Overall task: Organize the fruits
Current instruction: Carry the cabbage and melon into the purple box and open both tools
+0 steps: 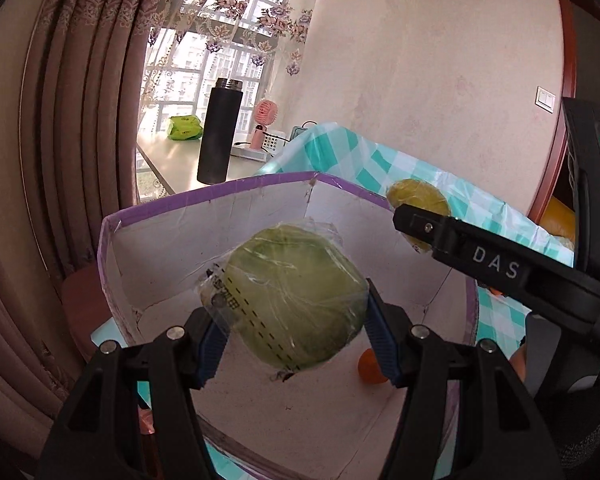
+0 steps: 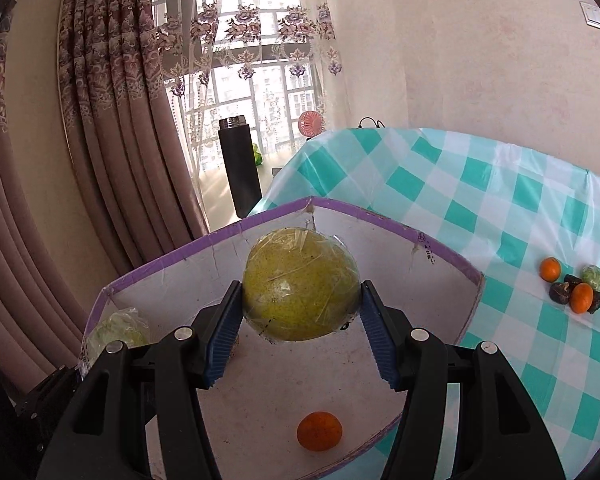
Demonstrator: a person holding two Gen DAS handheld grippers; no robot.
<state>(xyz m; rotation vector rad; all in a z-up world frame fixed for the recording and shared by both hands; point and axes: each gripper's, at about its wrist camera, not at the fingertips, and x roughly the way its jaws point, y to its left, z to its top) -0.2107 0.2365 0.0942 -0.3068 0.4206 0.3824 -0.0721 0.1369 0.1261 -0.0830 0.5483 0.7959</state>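
A white cardboard box with a purple rim (image 1: 204, 200) (image 2: 380, 212) stands on the checked tablecloth. My left gripper (image 1: 292, 312) is shut on a plastic-wrapped green cabbage (image 1: 296, 296), held over the box; that cabbage shows at the left in the right wrist view (image 2: 116, 330). My right gripper (image 2: 300, 312) is shut on a wrapped yellow-green pomelo (image 2: 300, 284), held above the box; the pomelo also shows behind the right gripper's finger in the left wrist view (image 1: 416, 196). One orange (image 2: 319, 430) (image 1: 370, 368) lies on the box floor.
On the teal checked tablecloth (image 2: 480, 200) at the right lie two oranges (image 2: 550, 269), a small green wrapped item (image 2: 593, 275) and dark mushrooms (image 2: 560, 293). On the windowsill stand a black flask (image 1: 220, 132), a pink fan (image 1: 265, 120) and a green bag (image 1: 185, 128).
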